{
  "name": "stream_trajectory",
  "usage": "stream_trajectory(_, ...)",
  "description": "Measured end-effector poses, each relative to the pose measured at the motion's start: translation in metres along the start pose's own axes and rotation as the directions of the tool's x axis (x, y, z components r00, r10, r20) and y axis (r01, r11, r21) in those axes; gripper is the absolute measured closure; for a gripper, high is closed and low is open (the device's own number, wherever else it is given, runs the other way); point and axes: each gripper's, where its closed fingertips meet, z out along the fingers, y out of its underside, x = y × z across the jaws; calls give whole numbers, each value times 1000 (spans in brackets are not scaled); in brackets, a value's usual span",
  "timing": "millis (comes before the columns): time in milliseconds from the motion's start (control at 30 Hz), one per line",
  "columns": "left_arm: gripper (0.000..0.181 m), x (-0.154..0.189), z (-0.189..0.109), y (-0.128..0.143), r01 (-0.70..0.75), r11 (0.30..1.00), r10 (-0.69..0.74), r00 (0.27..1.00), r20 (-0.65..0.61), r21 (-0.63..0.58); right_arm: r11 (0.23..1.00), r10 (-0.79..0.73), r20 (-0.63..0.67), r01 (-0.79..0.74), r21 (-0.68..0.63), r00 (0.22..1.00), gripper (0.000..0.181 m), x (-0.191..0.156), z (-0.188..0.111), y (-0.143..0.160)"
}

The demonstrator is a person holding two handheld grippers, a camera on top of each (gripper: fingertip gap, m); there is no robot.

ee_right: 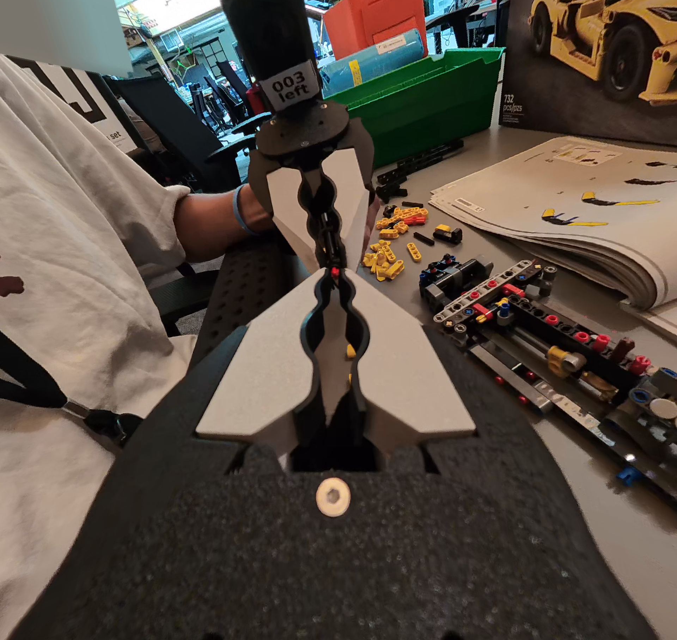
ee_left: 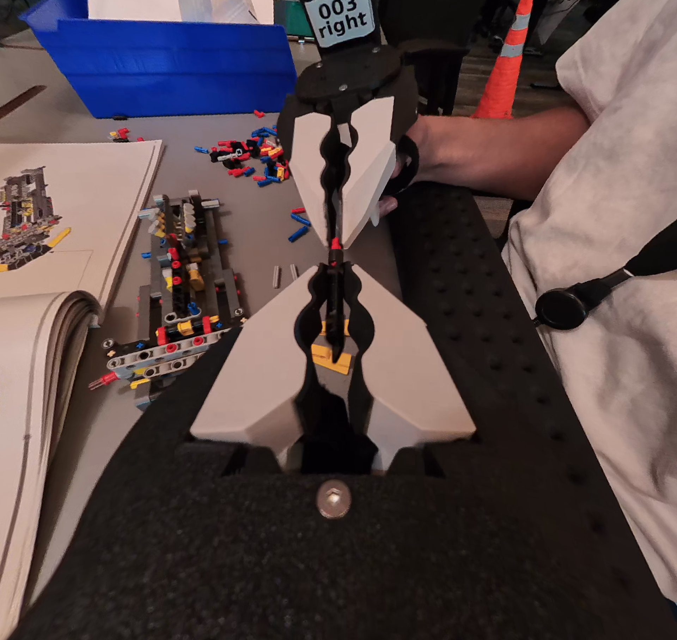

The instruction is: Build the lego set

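The left tongs (ee_left: 334, 268) are clamping a long black lego beam (ee_left: 335, 303) lengthwise between their closed fingers, above a yellow piece (ee_left: 331, 360) lying on the worktop (ee_left: 256, 219). Tip to tip with them, the right tongs (ee_right: 335, 274) are pinching a small red pin (ee_right: 334, 271) that is meeting the end of the beam; how far the pin is seated is hard to judge, since the fingers are hiding the joint. Just beside the two tools, the half-built lego chassis (ee_left: 183, 292) is lying flat on the worktop, next to the open instruction booklet (ee_left: 55, 219). Farther along, loose red and blue pins (ee_left: 256, 160) are lying scattered in one heap, and yellow connectors (ee_right: 388, 252) in another. Beyond these, a blue bin (ee_left: 176, 69), a green bin (ee_right: 421, 105) and the set's box (ee_right: 593, 47) with a yellow car pictured on it are standing at the worktop's far edges.
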Motion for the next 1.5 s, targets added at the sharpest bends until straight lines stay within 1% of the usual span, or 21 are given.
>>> stream_trajectory(100, 166, -5, -4, 1, 17, 1000, -17, 1000, 15, 5, 1000, 14, -13, -14, 27, 1000, 179, 3, -5, -5)
stream_trajectory(200, 165, -8, -12, -3, 42, 999, -42, 999, 4, 24, 994, 92, -14, -91, 54, 996, 179, 10, -14, -9)
stream_trajectory(333, 176, -11, -21, -8, 49, 997, -49, 999, 6, 54, 988, 131, -7, -130, 79, 991, 179, 13, -20, -12)
stream_trajectory(467, 180, -12, -24, -13, 58, 994, -58, 998, 3, 90, 986, 143, -6, -142, 83, 990, 178, 14, -20, -13)
stream_trajectory(533, 180, -11, -23, -16, 69, 991, -68, 998, -8, 113, 979, 155, 9, -155, 130, 988, 178, 14, -22, -20)
stream_trajectory(600, 181, -11, -25, -25, 99, 980, -96, 995, -30, 170, 968, 159, 39, -163, 189, 987, 177, 11, -25, -30)
stream_trajectory(700, 181, -16, -28, -37, 173, 948, -161, 985, -64, 266, 940, 187, 87, -204, 272, 978, 153, 10, -28, -41)
stream_trajectory(800, 181, -18, -28, -45, 252, 910, -225, 967, -118, 329, 936, 207, 147, -239, 258, 967, 152, 0, -20, -42)
stream_trajectory(833, 181, -18, -26, -46, 265, 906, -235, 963, -130, 329, 940, 204, 135, -233, 249, 970, 154, 1, -17, -41)
stream_trajectory(900, 181, -16, -21, -46, 265, 907, -234, 963, -131, 327, 952, 193, 74, -205, 228, 978, 165, 7, -12, -35)
stream_trajectory(933, 181, -16, -19, -46, 264, 910, -233, 964, -130, 321, 950, 196, 67, -206, 234, 978, 170, 9, -13, -36)
stream_trajectory(967, 181, -16, -16, -45, 265, 912, -237, 964, -125, 315, 946, 206, 76, -219, 239, 976, 179, 8, -15, -37)
stream_trajectory(1000, 181, -16, -15, -44, 266, 914, -240, 963, -122, 306, 943, 217, 83, -231, 240, 973, 180, 8, -17, -38)
stream_trajectory(1067, 178, -17, -14, -42, 265, 919, -241, 963, -117, 292, 937, 231, 88, -246, 248, 969, 181, 10, -22, -39)
stream_trajectory(1167, 178, -18, -19, -44, 281, 909, -253, 959, -129, 307, 937, 236, 95, -253, 241, 967, 181, 11, -28, -38)
stream_trajectory(1267, 180, -19, -18, -42, 255, 919, -236, 967, -100, 301, 937, 239, 95, -255, 237, 966, 181, 10, -26, -37)
stream_trajectory(1333, 181, -18, -19, -43, 245, 919, -227, 969, -94, 309, 927, 251, 99, -269, 261, 963, 180, 12, -25, -40)
stream_trajectory(1367, 181, -19, -19, -44, 237, 919, -222, 971, -84, 316, 920, 260, 94, -276, 279, 961, 175, 14, -24, -41)
stream_trajectory(1400, 181, -20, -19, -47, 221, 917, -212, 975, -65, 331, 913, 274, 90, -289, 287, 957, 164, 16, -21, -41)
stream_trajectory(1433, 181, -21, -19, -49, 206, 915, -201, 978, -50, 347, 906, 299, 100, -316, 283, 949, 158, 17, -17, -40)
stream_trajectory(1500, 181, -22, -17, -52, 195, 910, -197, 980, -32, 366, 877, 354, 131, -378, 297, 926, 163, 16, -12, -42)
